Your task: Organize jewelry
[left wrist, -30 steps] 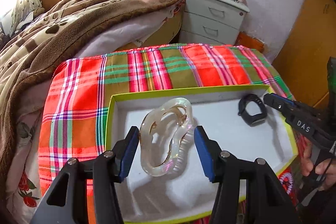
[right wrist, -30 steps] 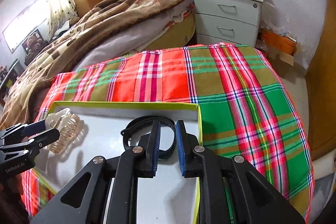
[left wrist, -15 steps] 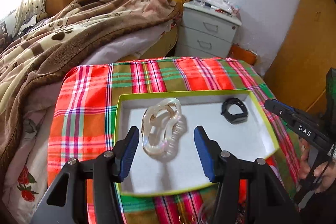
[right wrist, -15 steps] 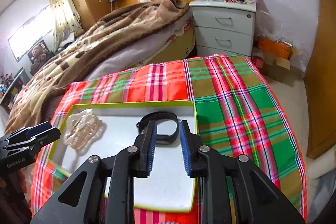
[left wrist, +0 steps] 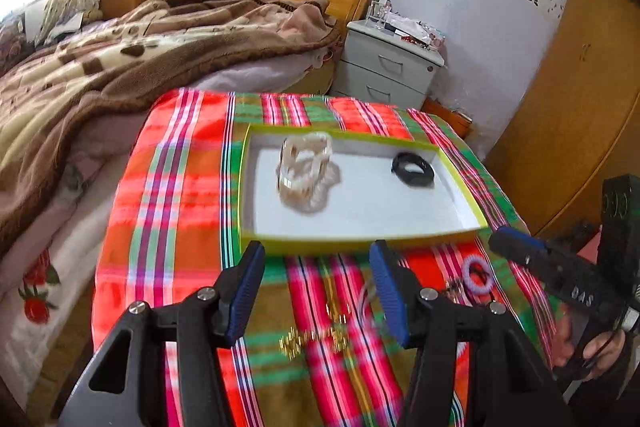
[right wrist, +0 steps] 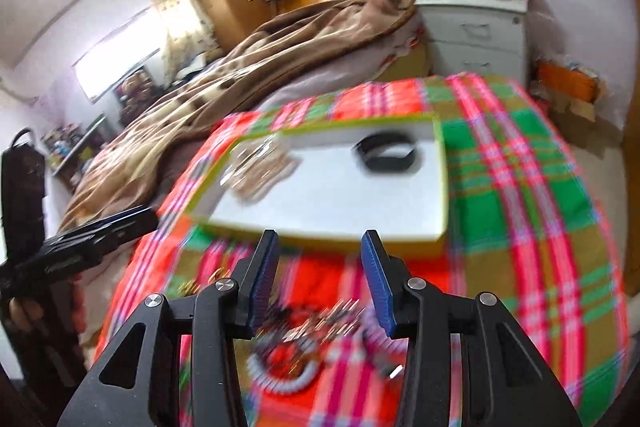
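A white box with a yellow-green rim [left wrist: 360, 239] [right wrist: 320, 237] lies on the plaid cloth. Inside it rest a clear hair claw clip [left wrist: 304, 169] [right wrist: 256, 167] at the left and a black band [left wrist: 414, 171] [right wrist: 386, 155] at the right. My left gripper [left wrist: 318, 287] stands open and empty, just short of the box's near rim. My right gripper [right wrist: 318, 279] has its jaws opening with nothing between them, also short of the near rim. Loose pieces lie on the cloth in front: gold chain bits [left wrist: 312, 341], a lilac ring [left wrist: 476, 277] and a white beaded ring [right wrist: 280, 373], blurred.
The plaid cloth [left wrist: 172, 195] covers a small table beside a bed with a brown blanket [left wrist: 120, 51]. A grey nightstand [left wrist: 390, 67] stands behind, a wooden wardrobe [left wrist: 580, 107] at the right. A hand [left wrist: 592, 347] holds the right gripper.
Both grippers have drawn back from the box toward the near side. The left pulled away from the claw clip, the right away from the black band while its jaws widened. Loose jewelry on the cloth came into view.
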Demonstrator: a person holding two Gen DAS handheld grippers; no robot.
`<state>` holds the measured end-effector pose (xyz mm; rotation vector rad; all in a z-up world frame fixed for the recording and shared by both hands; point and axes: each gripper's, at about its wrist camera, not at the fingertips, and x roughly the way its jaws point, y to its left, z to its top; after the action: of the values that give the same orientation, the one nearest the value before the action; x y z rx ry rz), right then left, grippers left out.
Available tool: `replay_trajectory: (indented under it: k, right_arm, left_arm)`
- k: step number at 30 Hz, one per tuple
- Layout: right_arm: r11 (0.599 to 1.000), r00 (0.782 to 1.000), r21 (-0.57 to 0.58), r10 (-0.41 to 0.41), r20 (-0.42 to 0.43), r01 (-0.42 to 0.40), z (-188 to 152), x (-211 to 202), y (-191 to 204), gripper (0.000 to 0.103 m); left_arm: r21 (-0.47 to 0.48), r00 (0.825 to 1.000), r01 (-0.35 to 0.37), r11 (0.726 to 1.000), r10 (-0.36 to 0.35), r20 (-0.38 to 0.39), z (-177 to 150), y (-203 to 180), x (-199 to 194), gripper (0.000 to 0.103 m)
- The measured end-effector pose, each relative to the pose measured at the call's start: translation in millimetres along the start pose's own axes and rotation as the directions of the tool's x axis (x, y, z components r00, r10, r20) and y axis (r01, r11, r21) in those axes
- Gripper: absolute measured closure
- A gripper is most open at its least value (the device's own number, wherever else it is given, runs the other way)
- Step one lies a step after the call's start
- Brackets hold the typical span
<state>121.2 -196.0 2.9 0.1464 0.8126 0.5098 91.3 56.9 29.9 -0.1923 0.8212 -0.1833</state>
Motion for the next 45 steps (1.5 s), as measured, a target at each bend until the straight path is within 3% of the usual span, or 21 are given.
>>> replay_trajectory:
  k: [6, 10, 15, 21, 27, 29, 33, 35, 45]
  right_arm:
    - [0.982, 0.998, -0.184, 0.024, -0.065, -0.036, -29, 14, 40, 0.059]
    - [0.970, 0.992, -0.241, -0.054, -0.111, 0.026, -38, 34, 54, 0.059]
    - [0.976, 0.981, -0.211, -0.095, -0.169, 0.058, -39, 50, 48, 0.059]
    - [0.983, 0.978, -0.164, -0.107, -0.177, 0.078, -32, 60, 42, 0.059]
    - [0.975, 0.972, -0.195, -0.145, -0.185, 0.108, -33, 64, 47, 0.060]
    - [0.968, 0.968, -0.210, -0.178, -0.175, 0.140, -34, 65, 48, 0.070]
    - [0.948, 0.961, -0.260, -0.227, -0.157, 0.182, -38, 64, 54, 0.076]
    - [0.946, 0.961, -0.271, -0.227, -0.160, 0.179, -40, 64, 56, 0.085]
    - [0.972, 0.981, -0.199, -0.154, -0.120, 0.128, -35, 46, 45, 0.089]
  left_arm:
    - [-0.022, 0.999, -0.019, 1.000, 0.018, -0.027, -26, 11, -5, 0.047]
    - [-0.024, 0.999, -0.023, 0.999, 0.022, -0.047, -34, 14, -3, 0.047]
    - [-0.027, 0.998, -0.010, 1.000, 0.008, -0.066, -42, 17, -2, 0.047]
    - [-0.036, 0.997, -0.010, 0.999, 0.007, -0.081, -45, 24, 3, 0.047]
    - [-0.039, 0.996, 0.002, 0.999, -0.005, -0.092, -48, 24, 9, 0.047]
    - [-0.027, 0.995, -0.003, 1.000, 0.000, -0.102, -49, 22, 11, 0.047]
    - [-0.014, 0.993, -0.018, 1.000, 0.017, -0.115, -51, 21, 14, 0.047]
    - [0.000, 0.992, -0.037, 0.999, 0.037, -0.122, -52, 19, 15, 0.047]
    - [-0.004, 0.989, -0.025, 1.000, 0.025, -0.149, -61, 18, 18, 0.047]
